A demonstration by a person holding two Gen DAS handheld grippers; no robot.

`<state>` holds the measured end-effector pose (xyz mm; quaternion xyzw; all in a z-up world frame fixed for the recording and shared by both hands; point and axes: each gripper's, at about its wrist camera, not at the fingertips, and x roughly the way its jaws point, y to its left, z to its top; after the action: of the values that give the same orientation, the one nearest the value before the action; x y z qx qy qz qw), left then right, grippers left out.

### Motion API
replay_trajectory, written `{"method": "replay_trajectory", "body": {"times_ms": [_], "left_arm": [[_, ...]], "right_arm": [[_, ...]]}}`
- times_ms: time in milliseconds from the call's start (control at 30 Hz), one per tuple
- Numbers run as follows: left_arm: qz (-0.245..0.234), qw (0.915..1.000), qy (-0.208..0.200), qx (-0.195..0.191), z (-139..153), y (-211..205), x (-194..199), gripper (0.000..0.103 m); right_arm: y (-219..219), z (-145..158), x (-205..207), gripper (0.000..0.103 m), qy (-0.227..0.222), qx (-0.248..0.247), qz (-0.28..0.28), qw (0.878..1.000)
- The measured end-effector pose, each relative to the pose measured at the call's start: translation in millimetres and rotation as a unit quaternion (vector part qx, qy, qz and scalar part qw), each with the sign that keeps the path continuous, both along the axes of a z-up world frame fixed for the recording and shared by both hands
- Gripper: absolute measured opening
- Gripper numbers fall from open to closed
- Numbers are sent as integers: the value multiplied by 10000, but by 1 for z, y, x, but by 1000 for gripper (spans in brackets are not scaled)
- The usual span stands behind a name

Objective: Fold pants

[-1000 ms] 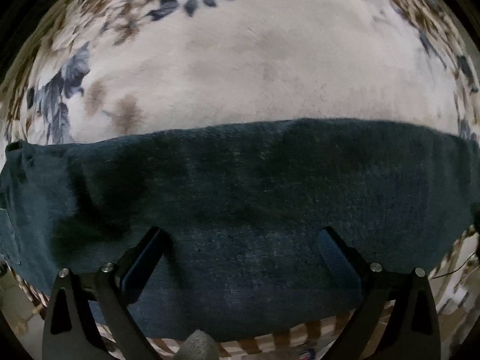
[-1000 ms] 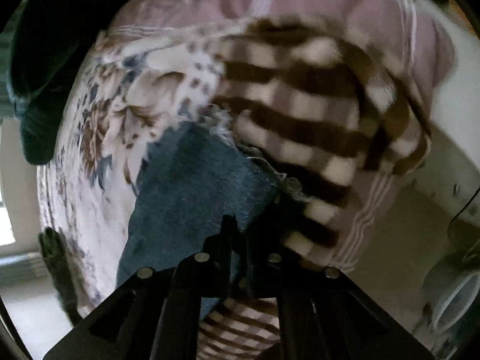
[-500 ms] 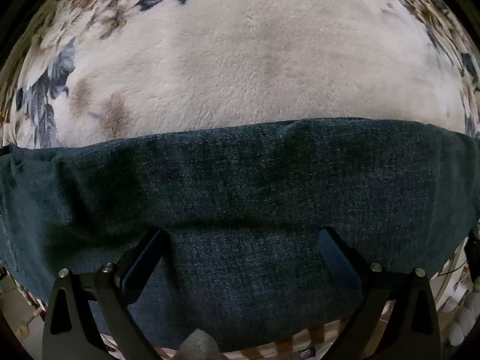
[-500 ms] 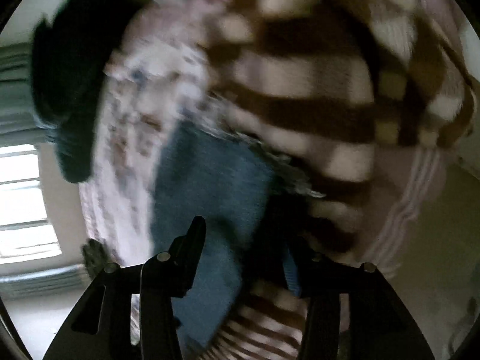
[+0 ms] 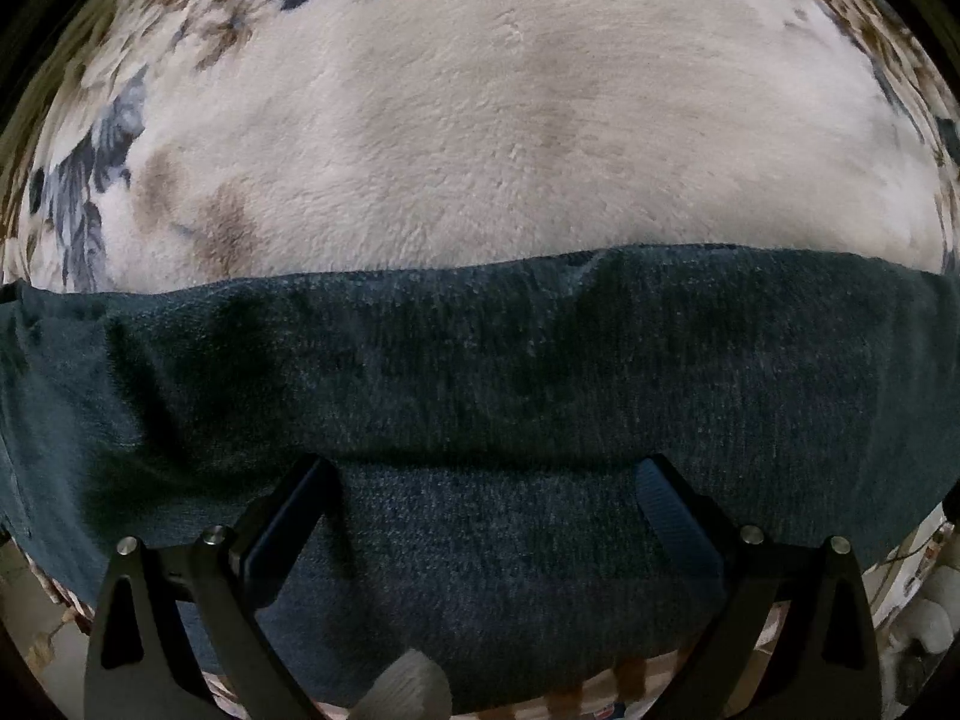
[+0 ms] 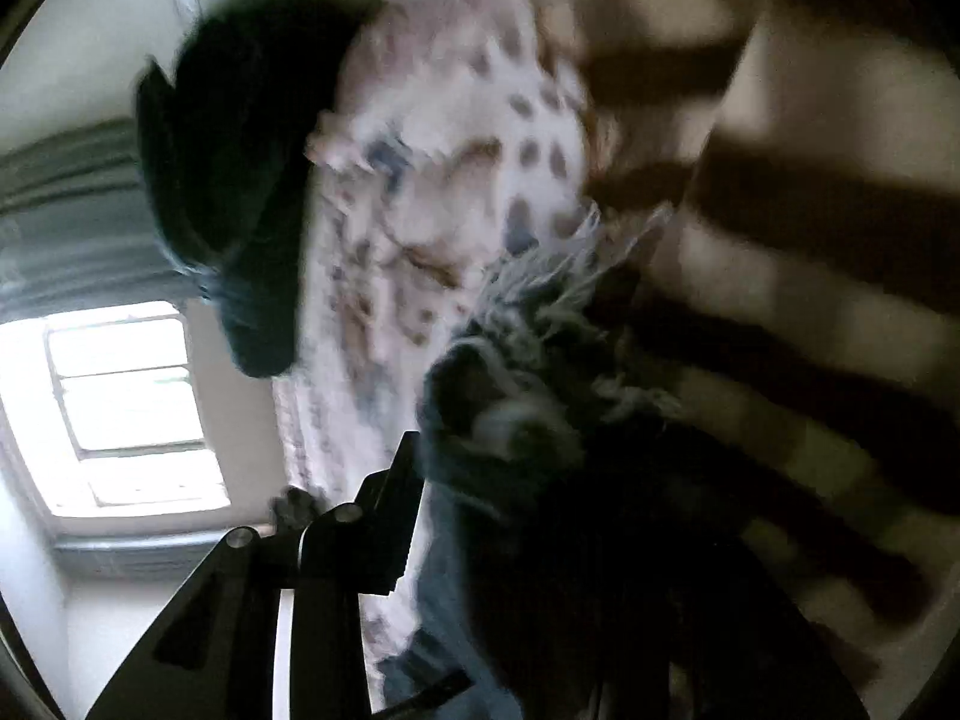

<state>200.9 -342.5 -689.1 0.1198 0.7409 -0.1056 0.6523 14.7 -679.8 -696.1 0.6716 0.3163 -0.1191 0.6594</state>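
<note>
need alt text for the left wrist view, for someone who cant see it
Dark blue denim pants lie in a wide band across a cream plush blanket with floral print. The left tongs are open, their two fingers spread over the denim without gripping it.

Dark blue denim pants (image 5: 480, 396) lie flat across the floral blanket, frayed hem (image 6: 558, 294) lifted.

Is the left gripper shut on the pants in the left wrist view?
No: the left gripper is spread wide, its fingers apart above the dark pants.
</note>
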Motion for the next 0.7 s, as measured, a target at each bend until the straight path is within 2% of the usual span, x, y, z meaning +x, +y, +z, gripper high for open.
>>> {"method": "replay_trajectory", "body": {"times_ms": [33,67,133,233,367,467,567,700], "left_arm": [[-11,10000,35,22,0,0,0,103],[-3,10000,78,30,0,0,1,103],[34,9999,154,-3,2,-1,4,103],[123,9996,164,-182,11,4,7,103],[140,9996,244,-28,23,22,6,103],[352,9994,9,5,45,52,11,103],[492,9983,-280,96,64,85,17,103],[674,9963,-493,181,80,134,25,103]], "right_arm": [[1,-6,4,36,48,80,34,10000],[0,-7,9,20,245,-16,72,9997],[-2,-2,13,10,503,-209,149,9984],[0,22,15,8,768,-602,48,9952],[7,40,24,8,958,-802,29,9922],[17,64,38,8,912,-869,62,9920],[46,108,54,8,912,-1300,416,9864],[98,146,67,8,911,-1704,810,9778]]}}
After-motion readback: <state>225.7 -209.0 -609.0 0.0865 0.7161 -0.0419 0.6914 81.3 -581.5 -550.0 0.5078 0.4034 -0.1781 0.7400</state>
